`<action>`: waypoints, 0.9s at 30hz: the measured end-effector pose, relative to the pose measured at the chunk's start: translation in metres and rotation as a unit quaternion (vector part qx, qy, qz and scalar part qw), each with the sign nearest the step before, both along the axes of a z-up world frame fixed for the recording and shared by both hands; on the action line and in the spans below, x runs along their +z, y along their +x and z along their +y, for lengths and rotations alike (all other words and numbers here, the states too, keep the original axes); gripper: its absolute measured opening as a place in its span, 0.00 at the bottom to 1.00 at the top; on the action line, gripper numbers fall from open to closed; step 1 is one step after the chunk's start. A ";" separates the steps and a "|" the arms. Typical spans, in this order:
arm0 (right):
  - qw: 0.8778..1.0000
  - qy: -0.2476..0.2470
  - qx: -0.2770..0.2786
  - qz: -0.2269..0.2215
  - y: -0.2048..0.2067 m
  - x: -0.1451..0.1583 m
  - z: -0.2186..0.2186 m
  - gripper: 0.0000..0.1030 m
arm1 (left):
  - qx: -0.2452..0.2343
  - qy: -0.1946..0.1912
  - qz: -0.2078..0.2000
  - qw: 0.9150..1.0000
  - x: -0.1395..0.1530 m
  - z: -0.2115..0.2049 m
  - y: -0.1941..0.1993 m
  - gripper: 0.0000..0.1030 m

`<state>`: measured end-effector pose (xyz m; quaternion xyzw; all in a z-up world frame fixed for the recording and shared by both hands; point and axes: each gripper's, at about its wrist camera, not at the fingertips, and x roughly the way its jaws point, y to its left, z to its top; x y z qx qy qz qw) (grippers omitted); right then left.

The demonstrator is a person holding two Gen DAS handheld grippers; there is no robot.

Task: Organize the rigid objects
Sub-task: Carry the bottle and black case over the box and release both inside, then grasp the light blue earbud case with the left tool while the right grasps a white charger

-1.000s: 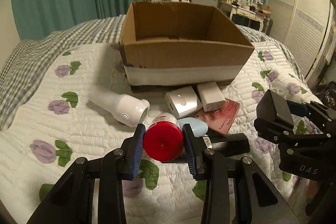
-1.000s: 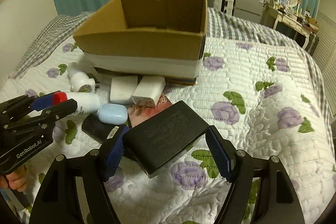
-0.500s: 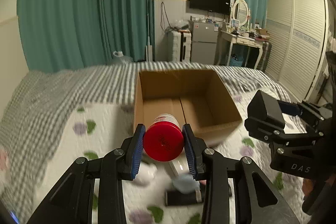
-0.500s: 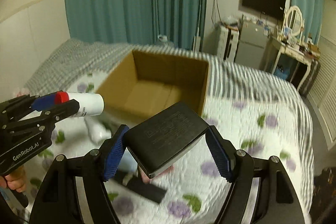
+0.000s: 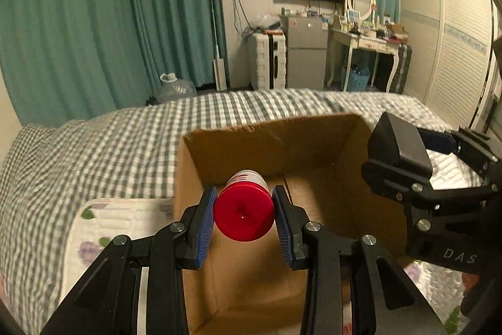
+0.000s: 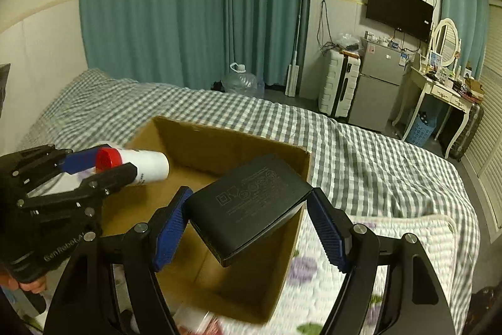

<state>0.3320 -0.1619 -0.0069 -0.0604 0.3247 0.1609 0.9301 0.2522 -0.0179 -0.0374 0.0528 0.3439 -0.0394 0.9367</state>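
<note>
My left gripper (image 5: pixel 244 217) is shut on a white bottle with a red cap (image 5: pixel 244 215) and holds it above the open cardboard box (image 5: pixel 313 153). The bottle also shows in the right wrist view (image 6: pixel 147 167), over the box's left side. My right gripper (image 6: pixel 249 233) is shut on a flat black power adapter (image 6: pixel 251 206), held tilted above the box (image 6: pixel 226 137). In the left wrist view the adapter (image 5: pixel 398 145) hangs over the box's right wall. The box interior looks empty.
The box sits on a bed with a grey checked cover (image 6: pixel 360 153) and a white floral quilt (image 6: pixel 404 244). Teal curtains (image 5: pixel 109 21), a suitcase (image 5: pixel 266 58), a small fridge (image 6: pixel 373 83) and a dressing table (image 6: pixel 439 90) stand beyond the bed.
Both grippers have risen from the quilt and moved forward over the box, each still holding its object. The loose items on the quilt have dropped out of view.
</note>
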 end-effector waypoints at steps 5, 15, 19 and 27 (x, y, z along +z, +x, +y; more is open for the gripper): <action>1.000 -0.002 -0.002 0.019 0.026 -0.027 -0.004 0.73 | -0.008 0.013 -0.003 1.000 -0.018 -0.010 0.004 0.36; 1.000 0.019 -0.005 0.003 0.032 -0.027 -0.005 0.75 | 0.009 -0.007 -0.018 1.000 -0.008 0.000 -0.001 0.54; 0.999 0.022 -0.012 -0.038 0.013 -0.007 -0.009 0.86 | 0.016 -0.006 -0.021 1.000 0.001 0.000 -0.015 0.55; 0.998 0.033 -0.037 -0.046 -0.041 0.027 -0.028 0.88 | 0.015 -0.024 -0.034 0.999 0.042 0.003 -0.071 0.61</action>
